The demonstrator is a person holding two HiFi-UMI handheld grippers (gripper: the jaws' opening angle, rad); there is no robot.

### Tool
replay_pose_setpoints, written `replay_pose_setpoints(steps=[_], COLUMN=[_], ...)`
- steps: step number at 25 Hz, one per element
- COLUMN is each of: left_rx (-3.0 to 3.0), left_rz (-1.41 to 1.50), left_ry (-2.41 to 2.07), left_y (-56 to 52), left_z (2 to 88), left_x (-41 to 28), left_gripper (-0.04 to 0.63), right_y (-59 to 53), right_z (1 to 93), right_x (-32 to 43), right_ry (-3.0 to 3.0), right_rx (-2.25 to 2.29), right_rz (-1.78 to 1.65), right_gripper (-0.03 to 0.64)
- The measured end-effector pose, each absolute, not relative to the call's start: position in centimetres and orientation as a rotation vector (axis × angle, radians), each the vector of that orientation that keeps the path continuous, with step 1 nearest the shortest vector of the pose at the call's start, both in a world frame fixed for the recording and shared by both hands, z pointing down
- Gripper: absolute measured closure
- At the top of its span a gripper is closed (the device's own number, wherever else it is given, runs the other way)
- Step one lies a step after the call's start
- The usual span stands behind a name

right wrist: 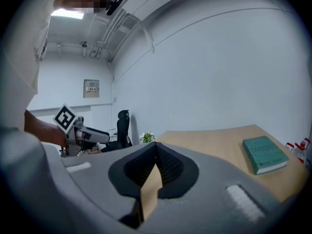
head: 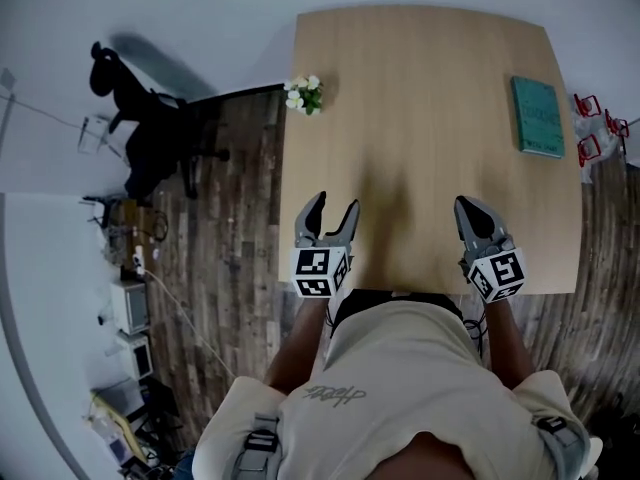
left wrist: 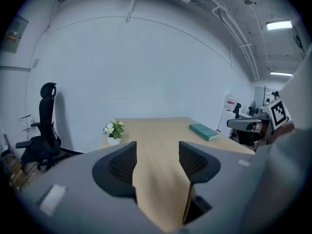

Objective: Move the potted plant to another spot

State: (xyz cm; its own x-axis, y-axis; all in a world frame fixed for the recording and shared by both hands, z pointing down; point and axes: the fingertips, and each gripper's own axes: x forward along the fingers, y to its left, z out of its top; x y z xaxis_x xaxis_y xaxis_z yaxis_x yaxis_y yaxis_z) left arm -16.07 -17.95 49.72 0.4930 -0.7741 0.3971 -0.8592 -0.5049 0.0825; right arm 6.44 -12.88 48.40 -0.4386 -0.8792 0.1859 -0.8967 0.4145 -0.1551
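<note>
The potted plant [head: 303,95], white flowers and green leaves in a small white pot, stands at the far left corner of the wooden table [head: 420,168]. It also shows in the left gripper view as the plant [left wrist: 113,130] and, small, in the right gripper view as the plant [right wrist: 146,137]. My left gripper [head: 335,204] hovers over the table's near left edge, open and empty, well short of the plant. My right gripper [head: 467,206] is over the near right part of the table, its jaws meeting at the tips with nothing between them.
A teal book [head: 538,116] lies at the table's far right. A black office chair [head: 150,128] stands on the floor left of the table. Red items [head: 592,128] sit beyond the right edge. Boxes and cables [head: 130,308] crowd the floor at the left.
</note>
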Motion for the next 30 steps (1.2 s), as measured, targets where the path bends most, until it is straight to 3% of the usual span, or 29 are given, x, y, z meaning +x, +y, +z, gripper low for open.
replay_pose_setpoints(steps=[30], left_rx=[2.337], left_rz=[0.546], left_ry=[-1.526], left_y=[-37.9], left_z=[57.7], left_x=[-22.7], left_gripper=[0.292], right_y=[-18.8], right_z=[48.5], right_x=[0.6], right_ry=[-2.406], right_rx=[1.688], right_rz=[0.412], right_gripper=[0.614])
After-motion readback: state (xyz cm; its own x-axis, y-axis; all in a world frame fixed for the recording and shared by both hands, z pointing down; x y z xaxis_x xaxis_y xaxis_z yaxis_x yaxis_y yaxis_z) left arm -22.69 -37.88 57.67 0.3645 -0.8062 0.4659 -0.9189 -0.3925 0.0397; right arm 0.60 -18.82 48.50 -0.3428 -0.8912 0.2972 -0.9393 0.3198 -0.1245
